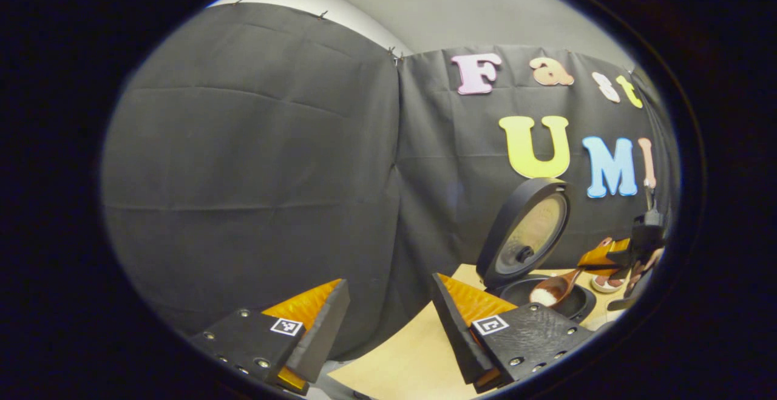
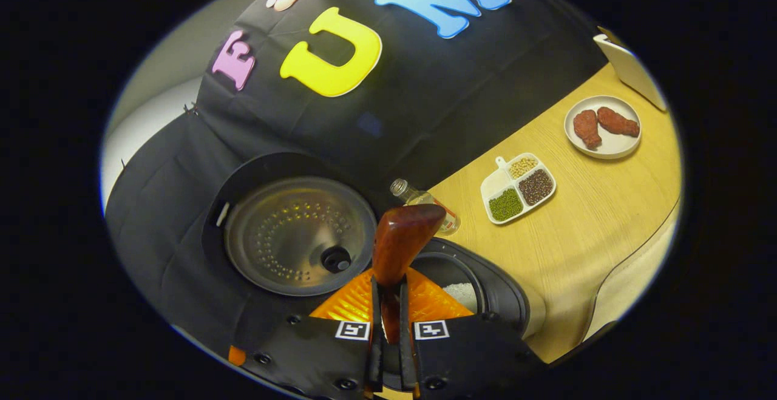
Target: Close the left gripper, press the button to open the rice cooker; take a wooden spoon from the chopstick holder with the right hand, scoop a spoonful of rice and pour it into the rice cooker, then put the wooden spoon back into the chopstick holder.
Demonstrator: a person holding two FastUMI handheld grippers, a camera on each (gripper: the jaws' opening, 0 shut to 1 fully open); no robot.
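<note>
Right gripper view, nearest: the right gripper (image 2: 388,327) is clenched on the wooden spoon (image 2: 402,239), both fingers pressing its handle close to the butt end, which rises toward the camera. Just beyond the fingers lies the rice cooker (image 2: 504,303), its pot already holding a patch of white rice (image 2: 461,294). The lid (image 2: 297,236) stands fully open, its metal inner plate facing the camera. A small glass bottle (image 2: 425,201) stands just behind the cooker. Farther along the table (image 2: 583,248) sit a divided dish (image 2: 516,189) of grains and, well apart, a plate (image 2: 604,127) bearing two drumsticks.

Left gripper view, nearest: the left gripper (image 1: 388,321) is released, its fingers wide apart and holding nothing, hanging over the table edge. Beyond it the open cooker is seen from the side, with the spoon bowl heaped with rice directly over the pot, held by the right gripper farther off.

Handling, as a judgement: the spoon appears stiff, light and smoothly varnished, hence somewhat slippery; a firm hold on the handle suits it, though a grip so near the end gives the loaded bowl leverage to twist. The rice is loose and will spill if tilted early.

The left gripper view gives the loaded bowl and its position over the pot; the right gripper view gives the grip itself and the pot's contents.
</note>
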